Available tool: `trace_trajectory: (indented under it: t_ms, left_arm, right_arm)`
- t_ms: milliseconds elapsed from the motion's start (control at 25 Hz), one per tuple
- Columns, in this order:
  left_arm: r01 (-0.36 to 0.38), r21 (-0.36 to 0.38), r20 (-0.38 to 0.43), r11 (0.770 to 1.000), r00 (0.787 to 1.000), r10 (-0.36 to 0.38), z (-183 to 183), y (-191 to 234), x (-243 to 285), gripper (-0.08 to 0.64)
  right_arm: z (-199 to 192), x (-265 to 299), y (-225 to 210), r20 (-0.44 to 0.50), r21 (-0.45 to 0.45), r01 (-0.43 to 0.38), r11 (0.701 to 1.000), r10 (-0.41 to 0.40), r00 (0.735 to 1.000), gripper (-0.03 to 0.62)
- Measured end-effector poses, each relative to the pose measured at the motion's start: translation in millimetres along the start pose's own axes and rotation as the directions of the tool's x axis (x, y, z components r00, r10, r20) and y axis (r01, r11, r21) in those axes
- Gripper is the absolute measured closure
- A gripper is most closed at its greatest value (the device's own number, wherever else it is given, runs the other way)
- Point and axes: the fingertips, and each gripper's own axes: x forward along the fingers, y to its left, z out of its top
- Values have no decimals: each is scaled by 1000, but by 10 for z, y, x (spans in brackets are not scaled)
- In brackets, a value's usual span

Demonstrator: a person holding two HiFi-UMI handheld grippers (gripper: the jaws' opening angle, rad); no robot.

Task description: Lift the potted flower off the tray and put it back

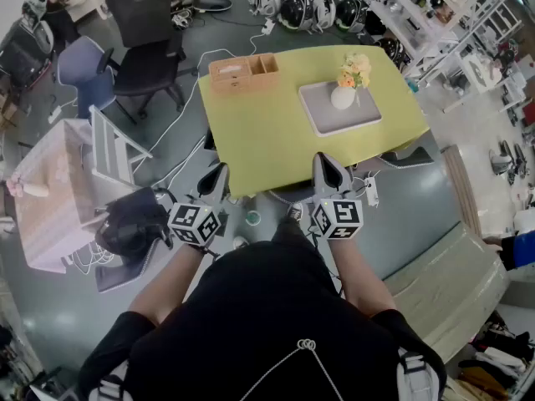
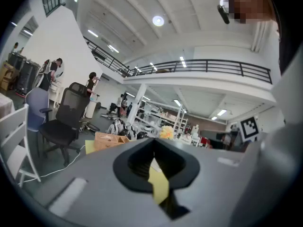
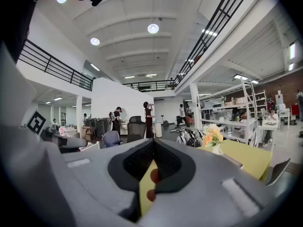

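- While both tools hang just short of its near edge, the table (image 1: 267,132) shows a matte yellow-green top, rectangular with rounded corners.
- Room: high white ceiling with round lamps (image 3: 152,28); a mezzanine with a black railing (image 2: 208,67).
- Floor (image 1: 418,215): smooth grey, crossed by a white cable (image 1: 180,119). A black mesh-backed office chair (image 1: 146,53) and a blue padded chair (image 1: 84,69) stand off the table's far-left corner. Glossy helmets (image 1: 305,7) lie beyond the far edge.
- Tray (image 1: 330,122): flat grey rectangle with a raised rim, toward the table's far-right corner.
- Potted flower (image 1: 344,90): round white pot with yellow and peach blooms. It stands upright on the tray, near the tray's far edge (not lifted).
- Wooden box (image 1: 244,72): light wood with open compartments, at the table's far edge, well apart from the tray.
- Left gripper (image 1: 221,168): grey jaws pressed together, nothing between them.
- Right gripper (image 1: 323,159): jaws likewise closed tip to tip and empty.
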Motion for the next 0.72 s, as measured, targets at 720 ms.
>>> trace_trajectory:
  t_ms: [720]
  left_arm:
    - [-54,-1,-62,999,997,54,-71,-275,1432,554]
  right_arm:
    - [-519,858,-1630,-72,66,-24,998,29,997,588]
